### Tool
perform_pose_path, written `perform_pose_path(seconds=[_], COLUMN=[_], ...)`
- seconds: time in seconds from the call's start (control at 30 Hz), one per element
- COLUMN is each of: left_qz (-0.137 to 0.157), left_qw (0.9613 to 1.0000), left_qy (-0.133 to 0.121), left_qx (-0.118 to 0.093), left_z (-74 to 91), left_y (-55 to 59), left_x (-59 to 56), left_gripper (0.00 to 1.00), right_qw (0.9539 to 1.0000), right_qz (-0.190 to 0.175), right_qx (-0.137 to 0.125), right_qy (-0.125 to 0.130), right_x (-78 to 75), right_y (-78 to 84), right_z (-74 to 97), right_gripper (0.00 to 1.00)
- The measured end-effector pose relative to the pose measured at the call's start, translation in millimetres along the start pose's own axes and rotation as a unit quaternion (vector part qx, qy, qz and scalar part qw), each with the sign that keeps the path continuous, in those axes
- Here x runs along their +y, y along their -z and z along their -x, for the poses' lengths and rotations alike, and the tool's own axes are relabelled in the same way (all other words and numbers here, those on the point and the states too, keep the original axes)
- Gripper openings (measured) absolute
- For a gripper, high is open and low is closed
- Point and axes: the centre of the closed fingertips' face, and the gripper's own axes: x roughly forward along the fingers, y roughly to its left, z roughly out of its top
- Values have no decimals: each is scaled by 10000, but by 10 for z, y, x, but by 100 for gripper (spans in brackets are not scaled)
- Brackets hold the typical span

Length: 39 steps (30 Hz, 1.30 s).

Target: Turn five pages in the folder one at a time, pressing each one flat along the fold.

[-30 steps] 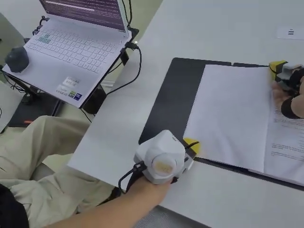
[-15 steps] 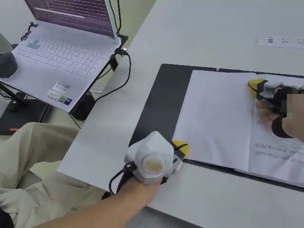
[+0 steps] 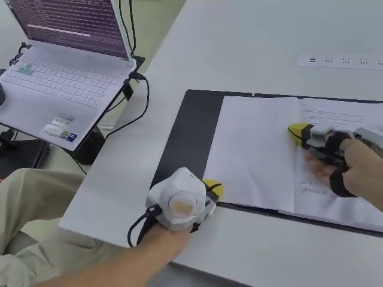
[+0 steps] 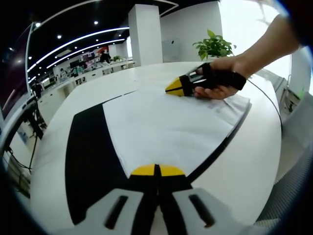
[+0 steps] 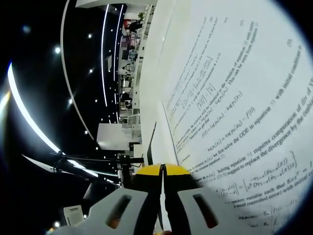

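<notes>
The folder lies open on the tabletop, with a blank page left of its fold and a printed page right of it. The left hand-held gripper is clenched, jaws together, tips at the folder's near edge by the blank page's corner. The right hand-held gripper is clenched, jaws together, tips on the folder's fold. A laptop stands left of the folder

printed page of maths text, "requires computation of", "to replace the divergence by the", "= f(0)"
</notes>
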Motion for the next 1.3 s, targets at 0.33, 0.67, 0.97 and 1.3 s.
perform_pose_path(seconds=[0.33, 0.67, 0.97, 1.3], left_qz=[-38, -35, -46, -18], left_qw=[10000, 10000, 10000, 10000], left_qy=[4, -7, -7, -26], left_qx=[27, 40, 47, 18], left_z=[9, 13, 15, 12], left_y=[0, 3, 2, -7], left_x=[-8, -6, -7, -15], left_gripper=[0, 0, 0, 0], right_qw=[9998, 9993, 9981, 9955], right_qz=[17, 66, 139, 241], right_qx=[195, 367, 595, 914], right_qy=[-16, 8, 77, 116], right_x=[-63, -141, -182, -244], right_y=[178, 368, 612, 948], right_z=[141, 275, 420, 658], right_gripper=[0, 0, 0, 0])
